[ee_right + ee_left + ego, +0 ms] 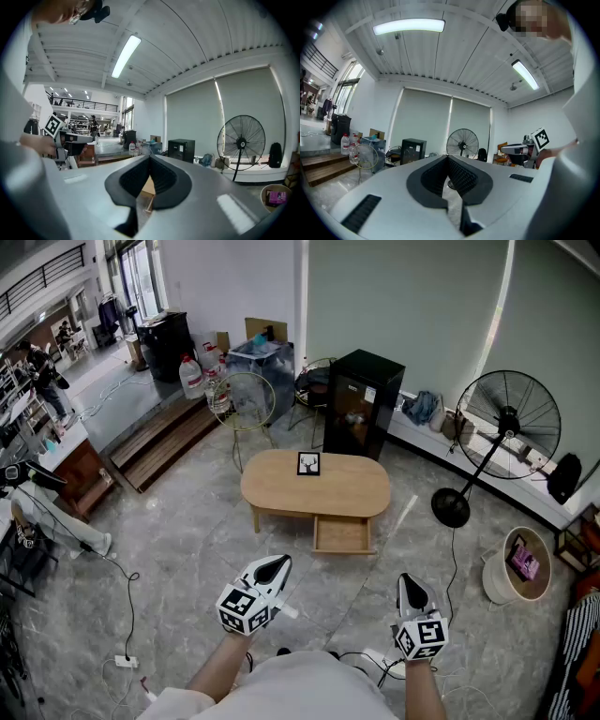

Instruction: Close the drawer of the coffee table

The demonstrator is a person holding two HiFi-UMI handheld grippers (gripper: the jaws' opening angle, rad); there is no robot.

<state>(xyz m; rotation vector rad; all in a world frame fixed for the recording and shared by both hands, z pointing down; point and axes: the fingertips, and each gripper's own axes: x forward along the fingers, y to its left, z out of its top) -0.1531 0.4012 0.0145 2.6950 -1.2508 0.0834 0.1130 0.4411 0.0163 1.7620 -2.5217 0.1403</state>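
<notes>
1. Left gripper [279, 563] and right gripper [408, 581], both clenched empty, sit low in the frame, likely readied as pushers.
2. Well above, mid-frame, the drawer [343, 534] juts open from the coffee table [281, 486], facing them, not yet reached.

Left claw [278, 565] and right claw [410, 581] are closed.

Bright, even room light from ceiling tubes [408, 26] and far-left windows [139, 277]; sharp frames, strong fisheye bending, dark corners.
</notes>
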